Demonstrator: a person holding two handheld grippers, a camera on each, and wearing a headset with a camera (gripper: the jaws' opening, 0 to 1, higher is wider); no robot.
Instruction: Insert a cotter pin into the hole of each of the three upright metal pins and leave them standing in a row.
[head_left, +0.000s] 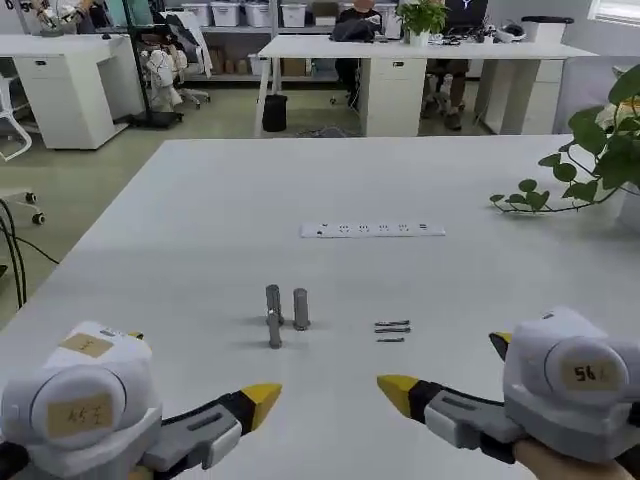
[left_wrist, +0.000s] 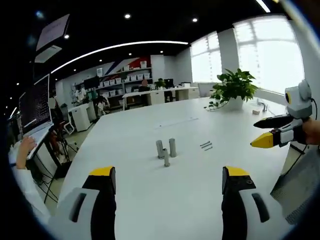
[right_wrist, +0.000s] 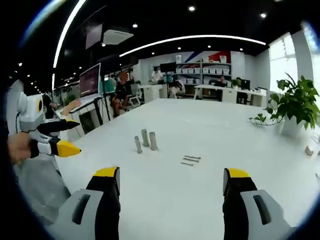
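Note:
Three short grey metal pins (head_left: 285, 312) stand upright in a tight cluster at mid-table, also seen in the left gripper view (left_wrist: 166, 149) and the right gripper view (right_wrist: 145, 140). Just to their right, three small cotter pins (head_left: 392, 331) lie flat side by side (left_wrist: 206, 145) (right_wrist: 190, 160). My left gripper (head_left: 198, 365) (left_wrist: 169, 172) hovers near the table's front edge, open and holding nothing, well short of the pins. The right gripper (head_left: 447, 365) (right_wrist: 171, 173) is level with it on the right, also open with nothing between its yellow-tipped fingers.
A white power strip (head_left: 372, 229) lies flat beyond the pins. A potted vine plant (head_left: 590, 150) reaches in over the table's right edge. Other white desks and a seated person (head_left: 355, 25) are across the room.

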